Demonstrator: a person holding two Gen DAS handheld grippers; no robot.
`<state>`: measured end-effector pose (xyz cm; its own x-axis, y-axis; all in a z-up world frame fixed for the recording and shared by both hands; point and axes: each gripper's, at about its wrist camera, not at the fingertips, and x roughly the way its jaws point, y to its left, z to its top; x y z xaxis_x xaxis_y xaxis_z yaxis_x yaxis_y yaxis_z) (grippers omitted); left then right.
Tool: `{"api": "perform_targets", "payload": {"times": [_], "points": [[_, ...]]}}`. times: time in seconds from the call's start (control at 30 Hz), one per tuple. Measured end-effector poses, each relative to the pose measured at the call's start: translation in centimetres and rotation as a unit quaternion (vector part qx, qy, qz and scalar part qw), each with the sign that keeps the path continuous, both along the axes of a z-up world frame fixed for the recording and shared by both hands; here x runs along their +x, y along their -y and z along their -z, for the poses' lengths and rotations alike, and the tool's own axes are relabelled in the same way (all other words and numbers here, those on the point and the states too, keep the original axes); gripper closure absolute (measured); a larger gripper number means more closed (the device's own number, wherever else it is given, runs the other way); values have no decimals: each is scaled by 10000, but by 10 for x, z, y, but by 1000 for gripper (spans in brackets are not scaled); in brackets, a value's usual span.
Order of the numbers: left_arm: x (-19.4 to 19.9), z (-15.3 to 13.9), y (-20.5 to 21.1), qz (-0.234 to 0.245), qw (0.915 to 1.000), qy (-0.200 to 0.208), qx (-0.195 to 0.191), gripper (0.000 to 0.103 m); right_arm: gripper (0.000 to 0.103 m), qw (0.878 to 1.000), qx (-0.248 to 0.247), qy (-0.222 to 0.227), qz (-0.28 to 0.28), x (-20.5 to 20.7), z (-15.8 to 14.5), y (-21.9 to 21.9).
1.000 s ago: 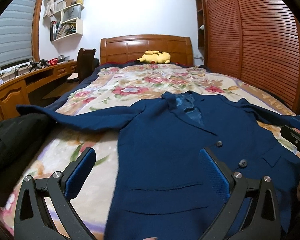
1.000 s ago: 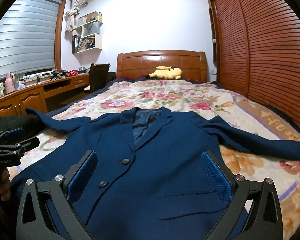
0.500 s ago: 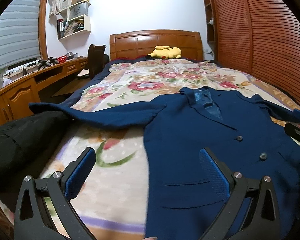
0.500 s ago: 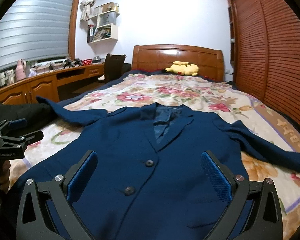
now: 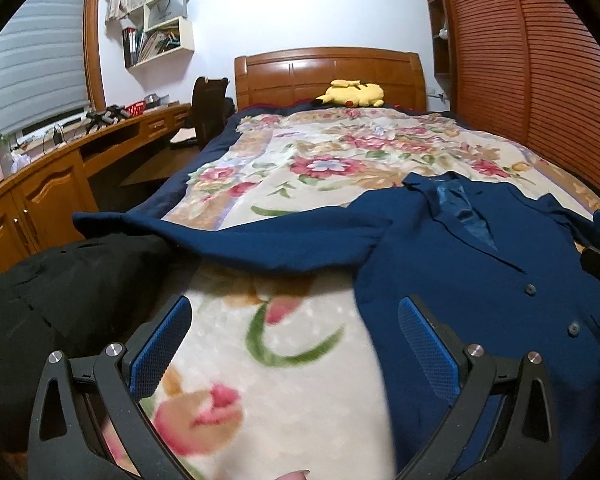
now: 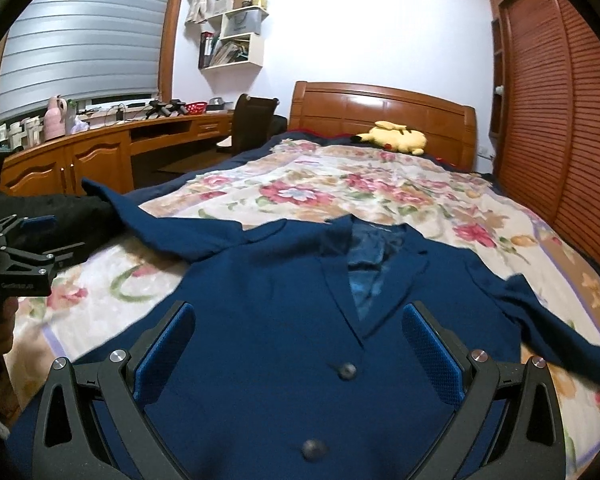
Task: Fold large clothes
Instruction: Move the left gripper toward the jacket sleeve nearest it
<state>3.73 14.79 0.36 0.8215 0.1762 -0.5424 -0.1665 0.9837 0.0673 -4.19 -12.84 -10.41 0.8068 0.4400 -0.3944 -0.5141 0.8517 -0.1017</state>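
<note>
Tongs both gape empty: my left gripper (image 5: pixel 292 344) hangs over bare blanket (image 5: pixel 284 392), my right gripper (image 6: pixel 296 344) above the blue jacket (image 6: pixel 284 304) lying flat, collar toward the headboard. Its left sleeve (image 5: pixel 260 240) stretches sideways ahead, nearer my left hand, I judge.

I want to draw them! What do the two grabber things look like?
Both look alike. The left gripper and right gripper have black frames with triangle-shaped cut-outs, round silver bolts, and jaws lined with bright blue, bumpy pads. In the right wrist view, the left gripper's black body carries small white lettering, too small to read. A bare hand grips its handle.
</note>
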Motion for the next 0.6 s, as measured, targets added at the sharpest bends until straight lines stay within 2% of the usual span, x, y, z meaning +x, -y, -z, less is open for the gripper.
{"api": "perform_targets", "payload": {"times": [0.13, 0.33, 0.47, 0.6], "points": [[16, 1, -22, 18, 9997, -118, -219, 0, 0, 10000, -8, -32, -55, 10, 2, -12], [43, 0, -47, -45, 9994, -238, -247, 0, 0, 9994, -299, -127, -103, 32, 9, -33], [63, 2, -60, -77, 9991, -345, -230, 1, 0, 9991, -297, -261, -177, 40, 18, -32], [86, 12, -80, -191, 9966, -545, -594, 15, 0, 9979, -476, -384, -230, 47, 27, -33]]}}
